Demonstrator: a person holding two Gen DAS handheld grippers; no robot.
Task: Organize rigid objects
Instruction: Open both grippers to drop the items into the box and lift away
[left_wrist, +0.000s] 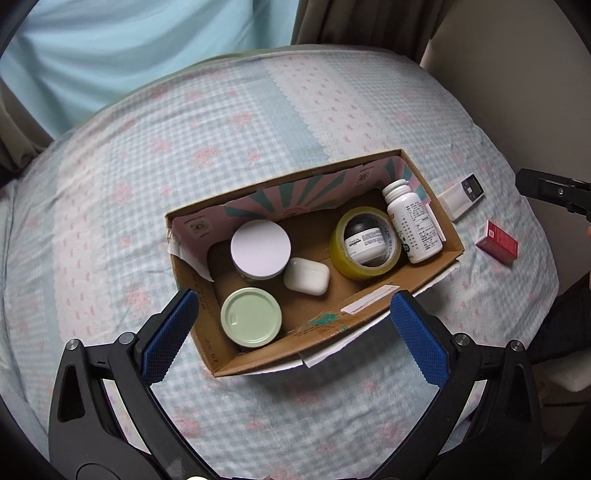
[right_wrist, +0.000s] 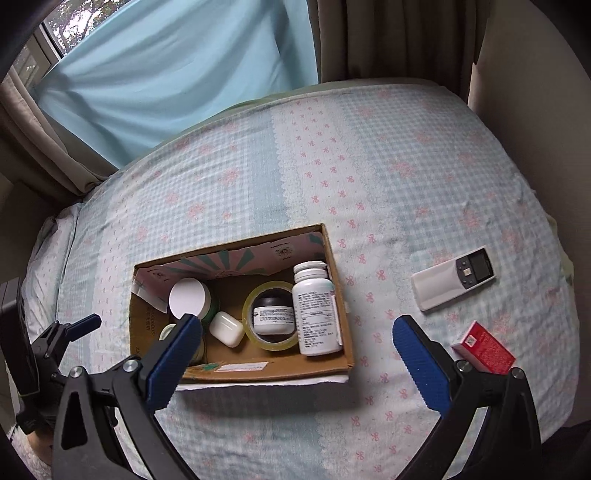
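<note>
Left wrist: green-lidded jar (left_wrist: 251, 318) fully visible; right wrist: claw (right_wrist: 295, 354) hides it.

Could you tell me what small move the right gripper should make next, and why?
Probably swing the open, empty right gripper right toward the red box. It and the white remote lie on the bedspread outside the cardboard box, which already holds jars, tape and a bottle. The red box looks nearer to the right finger.
</note>
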